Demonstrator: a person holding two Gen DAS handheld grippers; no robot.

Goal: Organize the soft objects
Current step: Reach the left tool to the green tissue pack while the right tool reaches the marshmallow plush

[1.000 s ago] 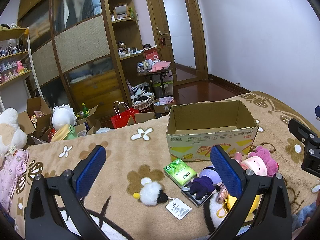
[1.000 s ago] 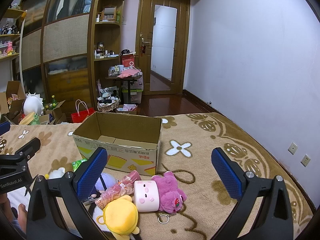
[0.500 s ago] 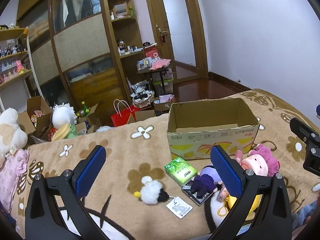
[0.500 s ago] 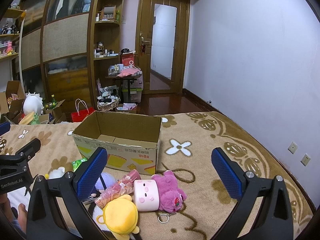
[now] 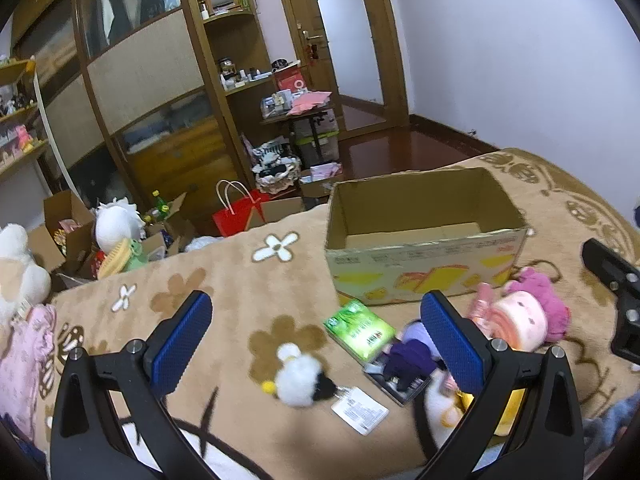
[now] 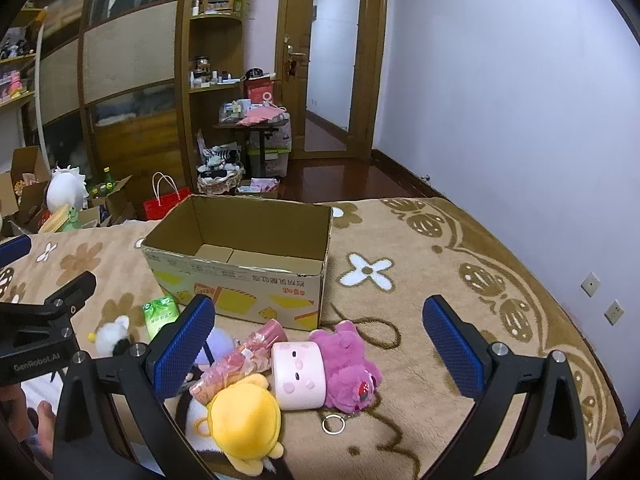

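Note:
An open, empty cardboard box (image 5: 424, 252) (image 6: 240, 276) stands on a tan flowered blanket. In front of it lie soft toys: a pink-faced purple plush (image 6: 320, 368) (image 5: 524, 316), a yellow plush (image 6: 244, 424), a purple doll (image 5: 412, 356), a white-and-black pompom with a tag (image 5: 300, 380) (image 6: 110, 334), a pink packet (image 6: 244, 360) and a green tissue pack (image 5: 358, 330) (image 6: 160, 314). My left gripper (image 5: 316, 336) is open and empty above the pompom. My right gripper (image 6: 320, 340) is open and empty above the purple plush.
The blanket (image 6: 440, 280) ends at the far side, with the floor beyond. Beyond it stand a red bag (image 5: 236, 216), boxes of toys (image 5: 72, 236) and wooden cabinets (image 5: 160, 100). A pink garment (image 5: 24, 356) lies at the left.
Both grippers have edged slightly forward and down toward the toys; the left view is slightly blurred. Both stay open. No object has moved.

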